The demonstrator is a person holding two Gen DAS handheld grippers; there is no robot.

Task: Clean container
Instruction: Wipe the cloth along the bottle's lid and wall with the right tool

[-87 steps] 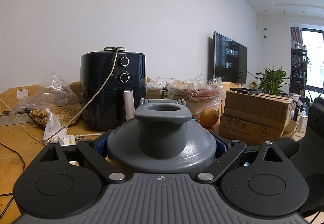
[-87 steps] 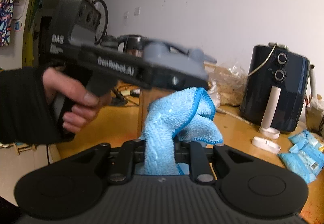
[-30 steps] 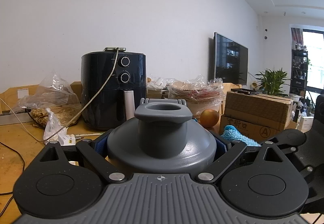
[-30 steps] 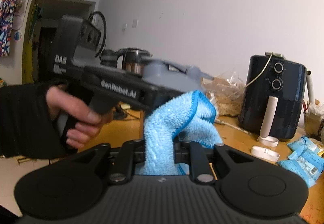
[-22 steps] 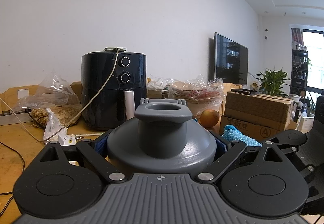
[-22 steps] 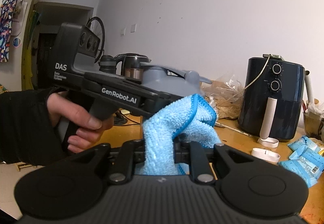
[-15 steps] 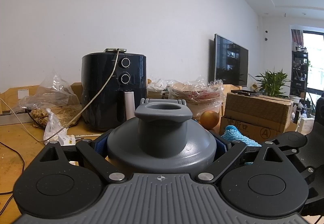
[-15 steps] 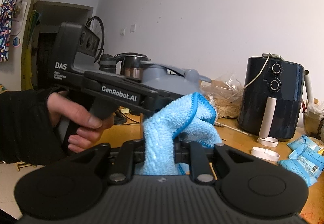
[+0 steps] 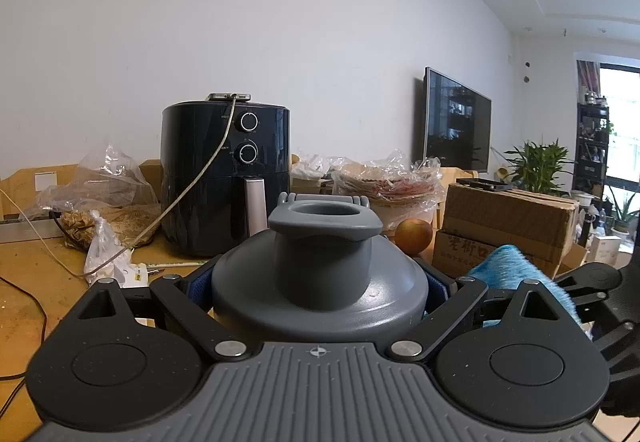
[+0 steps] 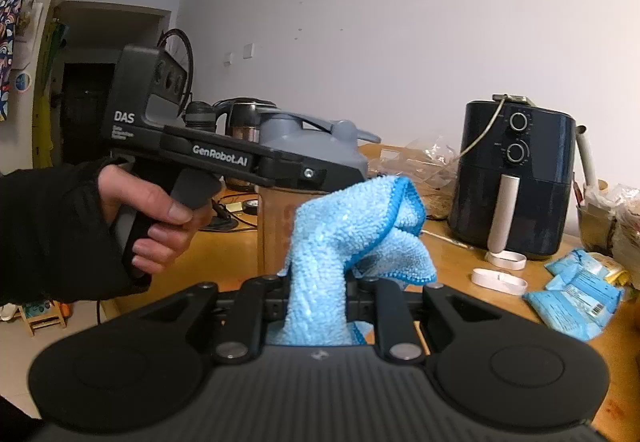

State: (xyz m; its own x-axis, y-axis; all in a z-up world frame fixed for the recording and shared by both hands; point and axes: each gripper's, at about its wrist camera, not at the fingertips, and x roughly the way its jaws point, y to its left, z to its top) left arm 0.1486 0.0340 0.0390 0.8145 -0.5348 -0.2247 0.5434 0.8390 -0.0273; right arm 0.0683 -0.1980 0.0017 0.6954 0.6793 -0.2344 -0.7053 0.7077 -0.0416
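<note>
item: container [image 9: 320,282], a grey-lidded jug with a wide spout and a clear brownish body, held off the wooden table [image 10: 460,254]. in the left wrist view it fills the centre, clamped at the lid's edge between the jaws of the left gripper [image 9: 320,306], blue pads pressing at 9 and 3 o'clock. in the right wrist view it sits at 10 o'clock from the cloth, under the other tool, which a hand [image 10: 156,218] in a dark sleeve grips. handling, judged: rigid plastic, probably light, smooth-walled and likely to slip or twist in a rim-only grip; best held where it is now, under the lid's shoulder, with wiping pressure kept gentle. accessory: blue cloth [image 10: 352,238], soft, floppy microfibre, pinched in the clenched jaws of the right gripper [image 10: 320,306], its free end drooping forward close beside the container body; contact cannot be told. obscured: the container's base, its contents and any dirt; the lid's flip cap is edge-on; the cloth's lower end is hidden between the fingers. background: air fryer [image 9: 226,174] at 11 o'clock.
</note>
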